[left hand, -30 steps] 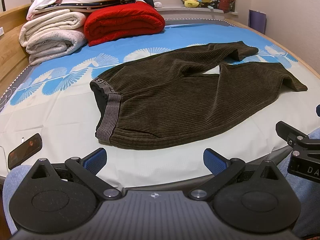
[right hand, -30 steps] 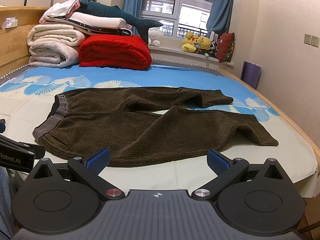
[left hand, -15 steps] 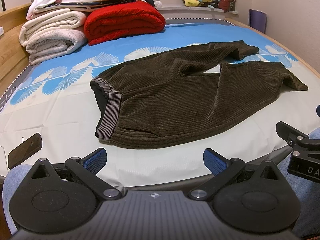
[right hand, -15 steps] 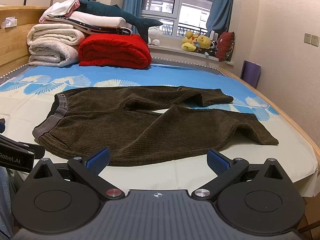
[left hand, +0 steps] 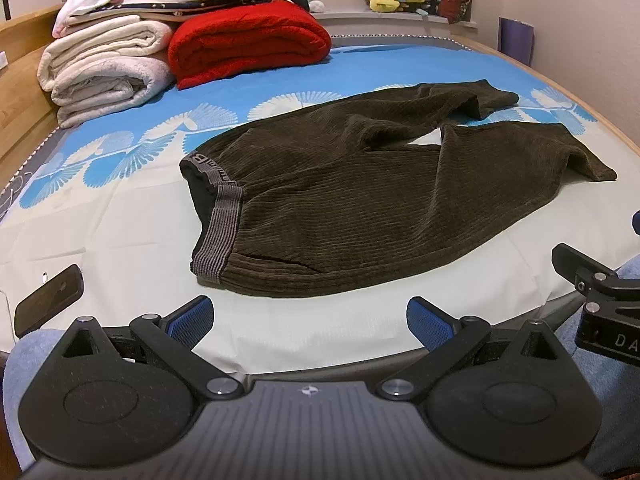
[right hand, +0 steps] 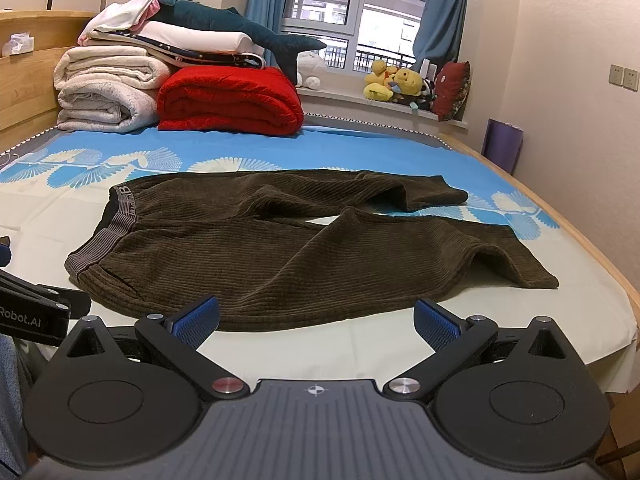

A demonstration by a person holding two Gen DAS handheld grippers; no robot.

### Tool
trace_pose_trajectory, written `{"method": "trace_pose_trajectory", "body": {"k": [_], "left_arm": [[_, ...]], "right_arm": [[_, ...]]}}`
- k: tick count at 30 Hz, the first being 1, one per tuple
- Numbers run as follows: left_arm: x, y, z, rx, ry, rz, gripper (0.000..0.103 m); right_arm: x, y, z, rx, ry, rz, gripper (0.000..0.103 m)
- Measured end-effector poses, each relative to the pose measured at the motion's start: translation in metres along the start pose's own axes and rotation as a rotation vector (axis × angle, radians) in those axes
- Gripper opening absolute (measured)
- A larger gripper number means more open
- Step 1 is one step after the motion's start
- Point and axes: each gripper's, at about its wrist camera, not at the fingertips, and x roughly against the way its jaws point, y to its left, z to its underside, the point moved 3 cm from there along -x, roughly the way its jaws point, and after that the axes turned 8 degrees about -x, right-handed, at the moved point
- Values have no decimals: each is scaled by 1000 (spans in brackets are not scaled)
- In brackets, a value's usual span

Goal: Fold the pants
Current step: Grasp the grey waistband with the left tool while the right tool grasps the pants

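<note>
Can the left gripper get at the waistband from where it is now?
Probably yes. The left gripper is open and hovers at the bed's near edge; only bare sheet lies between it and the waistband, which lies exposed on the pants.

Ribbed brown corduroy pants (left hand: 360,200) with knit waistband (left hand: 218,236), smooth printed sheet (left hand: 100,232), fluffy red blanket (right hand: 228,100), matt plastic gripper (right hand: 316,324) with textured pads (right hand: 196,320)

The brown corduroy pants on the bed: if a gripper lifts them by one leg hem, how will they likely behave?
The pants would probably drape and sag rather than hold shape: the legs already lie in soft wrinkles. The thick ribbed fabric suggests some weight, so the waistband would likely drag along the bed sheet. The ribbing looks grippy, so slipping from the right gripper seems unlikely.
</note>
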Motion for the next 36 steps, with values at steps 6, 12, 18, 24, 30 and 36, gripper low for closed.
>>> {"method": "trace_pose_trajectory", "body": {"k": [6,12,18,24,30,36], "left_arm": [[-5,2,-2,7,10,2,103],[-17,9,-7,17,31,14,103],[-68,52,-27,105,76,34,103],[-134,105,-50,173,96,-32,103],[-207,137,-77,222,133,38,103],[-270,143,-89,298,202,107,83]], "right_arm": [[-3,4,-1,0,9,-1,102],[-10,5,-1,-2,18,-2,102],[-42,0,-7,-56,72,-3,102],[-105,0,-20,-126,177,-32,102],[-173,8,-40,-156,163,-57,102],[-204,-2,-41,-312,195,-95,102]]}}
